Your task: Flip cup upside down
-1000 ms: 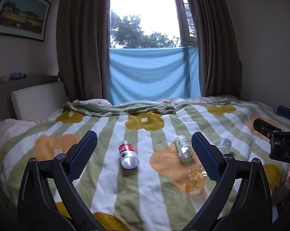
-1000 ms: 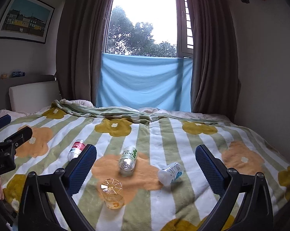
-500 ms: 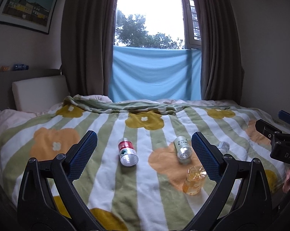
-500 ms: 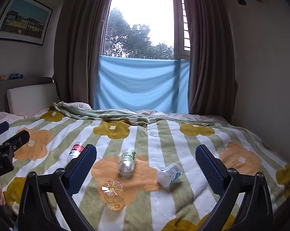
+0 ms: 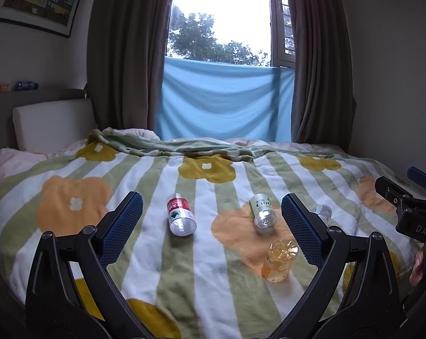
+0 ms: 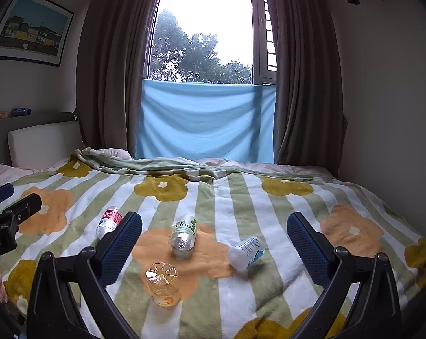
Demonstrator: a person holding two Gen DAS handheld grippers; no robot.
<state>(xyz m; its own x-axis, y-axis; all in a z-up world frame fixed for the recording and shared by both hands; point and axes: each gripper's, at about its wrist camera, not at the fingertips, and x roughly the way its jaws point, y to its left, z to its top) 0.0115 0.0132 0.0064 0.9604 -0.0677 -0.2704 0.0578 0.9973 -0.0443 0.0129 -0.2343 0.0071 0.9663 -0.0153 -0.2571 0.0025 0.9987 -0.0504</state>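
A clear orange cup point(image 5: 279, 260) stands on the striped floral blanket with its ribbed base facing up; it also shows in the right wrist view point(image 6: 162, 284). My left gripper point(image 5: 211, 226) is open and empty, held above the near edge of the bed, with the cup just inside its right finger. My right gripper point(image 6: 214, 243) is open and empty, with the cup low and just inside its left finger. Each gripper shows at the edge of the other's view: the right one point(image 5: 410, 209), the left one point(image 6: 6, 223).
Three small bottles lie on their sides on the blanket point(image 6: 241, 197): a red-labelled one point(image 5: 180, 216), a green-labelled one point(image 5: 263, 214) and a white one point(image 6: 247, 252). A pillow and headboard point(image 5: 52, 121) stand at the left. Curtains and a blue cloth hang behind the bed.
Both wrist views have tilted up and drawn slightly back, so the objects sit lower in frame. The cup and bottles have not moved. Both grippers stay open.
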